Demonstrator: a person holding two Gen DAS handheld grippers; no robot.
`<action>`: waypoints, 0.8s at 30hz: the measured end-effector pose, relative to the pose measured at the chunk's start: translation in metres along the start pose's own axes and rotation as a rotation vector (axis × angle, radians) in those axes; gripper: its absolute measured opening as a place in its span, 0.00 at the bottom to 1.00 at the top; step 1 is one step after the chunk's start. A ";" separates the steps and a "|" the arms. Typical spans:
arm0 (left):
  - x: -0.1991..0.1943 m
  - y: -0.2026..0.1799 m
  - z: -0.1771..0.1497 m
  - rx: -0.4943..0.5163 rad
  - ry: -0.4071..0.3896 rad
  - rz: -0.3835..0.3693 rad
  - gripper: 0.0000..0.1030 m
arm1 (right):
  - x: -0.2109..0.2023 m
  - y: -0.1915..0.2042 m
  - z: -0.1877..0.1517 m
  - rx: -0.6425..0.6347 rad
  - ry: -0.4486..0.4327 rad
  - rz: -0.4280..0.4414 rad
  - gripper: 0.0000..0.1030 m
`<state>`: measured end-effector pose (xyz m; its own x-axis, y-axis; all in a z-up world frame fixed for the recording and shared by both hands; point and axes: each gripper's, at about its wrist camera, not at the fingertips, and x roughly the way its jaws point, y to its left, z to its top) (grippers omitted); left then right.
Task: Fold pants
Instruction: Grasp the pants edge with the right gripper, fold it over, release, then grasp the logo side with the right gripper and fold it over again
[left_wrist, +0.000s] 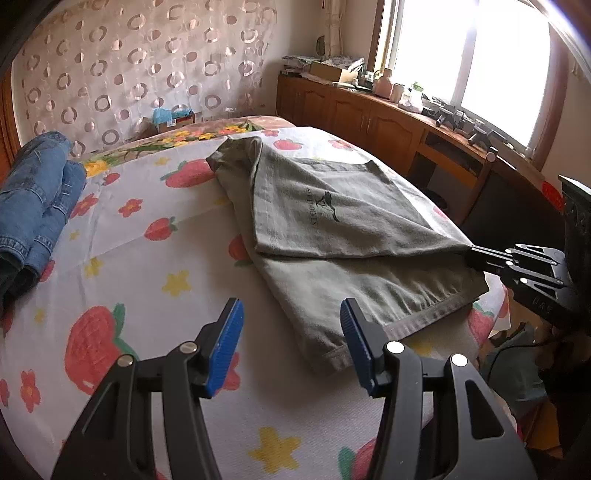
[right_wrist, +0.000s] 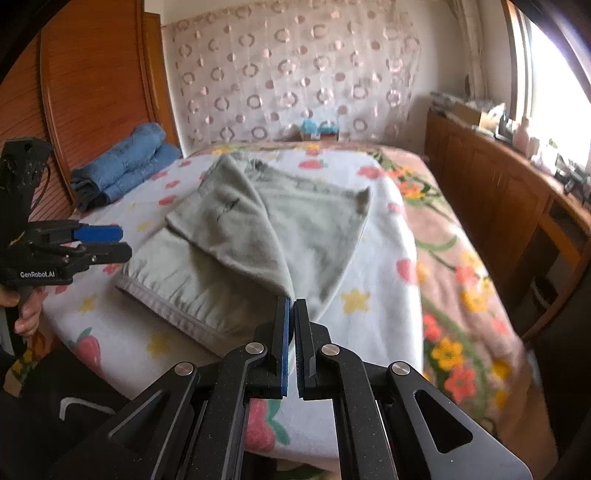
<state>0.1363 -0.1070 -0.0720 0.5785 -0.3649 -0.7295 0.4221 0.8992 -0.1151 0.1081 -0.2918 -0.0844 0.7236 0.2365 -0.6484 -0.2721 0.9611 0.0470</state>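
Grey-green pants (left_wrist: 332, 221) lie partly folded on the flowered bed sheet (left_wrist: 147, 206); they also show in the right wrist view (right_wrist: 229, 240). My right gripper (right_wrist: 293, 306) is shut on a corner of the pants' upper layer and holds it just above the lower layer; it shows in the left wrist view (left_wrist: 471, 254) at the right edge of the pants. My left gripper (left_wrist: 291, 317) is open and empty, just in front of the pants' near hem; it shows at the left of the right wrist view (right_wrist: 123, 242).
Folded blue jeans (left_wrist: 37, 206) lie at the bed's left side by the wooden headboard (right_wrist: 92, 92). A wooden cabinet (left_wrist: 369, 118) with clutter runs under the window on the right. A patterned curtain (left_wrist: 147, 66) hangs behind the bed.
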 end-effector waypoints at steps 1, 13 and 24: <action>0.001 0.000 0.000 0.001 0.003 0.002 0.52 | 0.001 0.000 -0.001 -0.002 0.003 -0.002 0.00; -0.019 0.002 0.003 -0.006 -0.050 0.006 0.52 | -0.015 -0.013 0.006 0.043 -0.045 -0.012 0.33; -0.058 0.017 0.013 -0.026 -0.136 0.043 0.52 | -0.024 0.009 0.042 -0.001 -0.101 0.041 0.33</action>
<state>0.1188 -0.0738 -0.0224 0.6857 -0.3532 -0.6364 0.3772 0.9202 -0.1043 0.1149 -0.2832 -0.0367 0.7722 0.2891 -0.5658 -0.3037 0.9501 0.0711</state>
